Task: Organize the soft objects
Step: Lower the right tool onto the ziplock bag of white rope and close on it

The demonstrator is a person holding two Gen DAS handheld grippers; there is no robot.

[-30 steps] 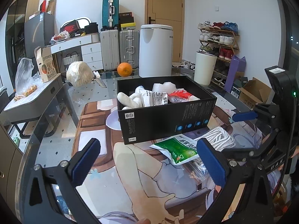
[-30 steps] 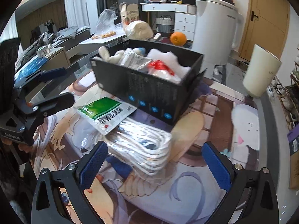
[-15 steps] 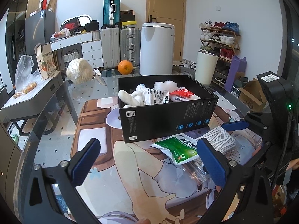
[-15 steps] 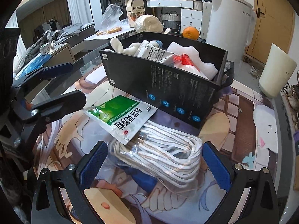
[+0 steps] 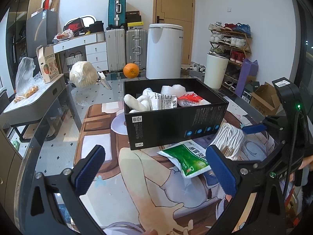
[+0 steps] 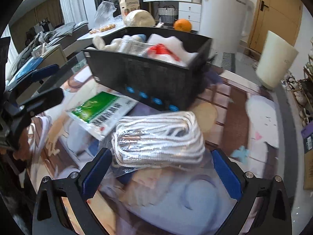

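Both my grippers hovering wide — nothing grasped.
My right gripper (image 6: 159, 173) is straddling the bagged white rope (image 6: 158, 137); my left gripper (image 5: 156, 168) is facing the black box (image 5: 176, 121) — green packet (image 5: 185, 158) lying beside it.

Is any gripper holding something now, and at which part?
Nothing is held. The right gripper is open around the rope bundle; the left gripper is open, empty.
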